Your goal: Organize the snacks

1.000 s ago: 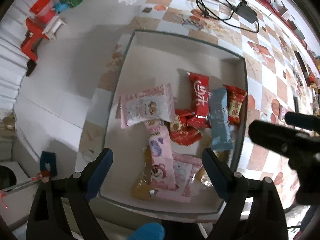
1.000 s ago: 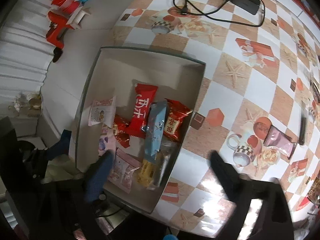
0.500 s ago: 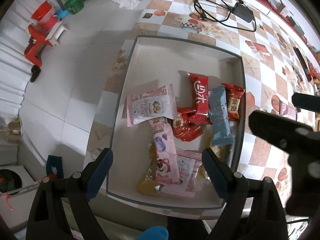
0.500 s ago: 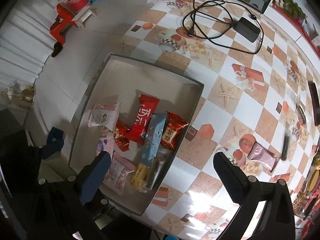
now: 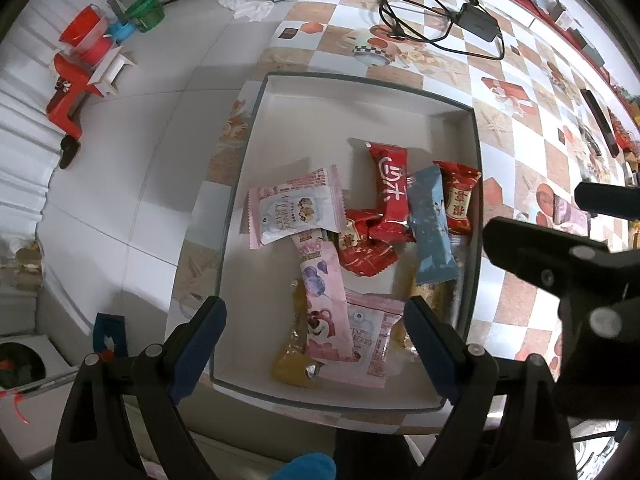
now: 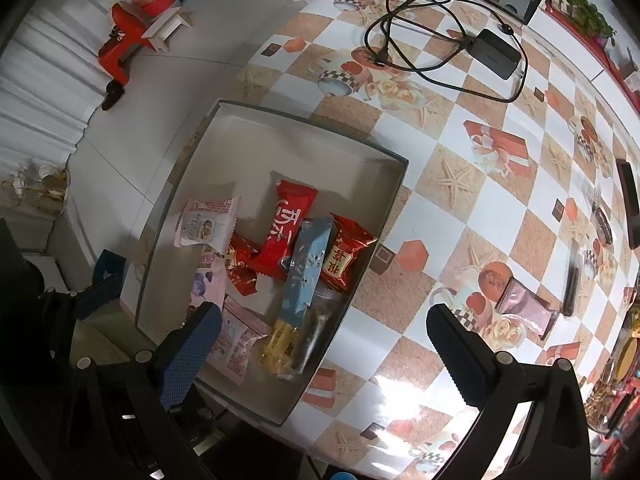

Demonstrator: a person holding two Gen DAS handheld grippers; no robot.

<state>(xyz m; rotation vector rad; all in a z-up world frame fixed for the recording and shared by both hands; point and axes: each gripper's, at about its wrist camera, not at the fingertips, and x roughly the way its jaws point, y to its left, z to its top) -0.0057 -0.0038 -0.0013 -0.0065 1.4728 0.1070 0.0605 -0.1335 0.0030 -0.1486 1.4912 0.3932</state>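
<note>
A shallow white box (image 5: 352, 116) (image 6: 280, 140) sits at the table's left edge and holds several snack packets: a pale pink pack (image 5: 294, 210), a red bar (image 5: 390, 192) (image 6: 290, 224), a light blue bar (image 5: 430, 224) (image 6: 306, 268), small red packs (image 5: 458, 198), a long pink pack (image 5: 324, 300) and a yellow one (image 6: 280, 342). My left gripper (image 5: 316, 330) hangs open high above the box's near end, nothing between its fingers. My right gripper (image 6: 324, 342) is open too, above the box's near right corner. A mauve packet (image 6: 526, 312) (image 5: 570, 216) lies loose on the tablecloth to the right.
A black power adapter with coiled cable (image 6: 494, 52) (image 5: 476, 22) lies at the far side of the checked tablecloth (image 6: 460, 184). Dark flat objects (image 6: 628, 204) rest near the right edge. Left of the table is tiled floor with a red stool (image 5: 70, 84) and coloured tubs (image 5: 144, 12).
Both cameras have drawn back from the table, so the box looks smaller and more tablecloth shows. The snacks in the box have not moved and both grippers stay open.
</note>
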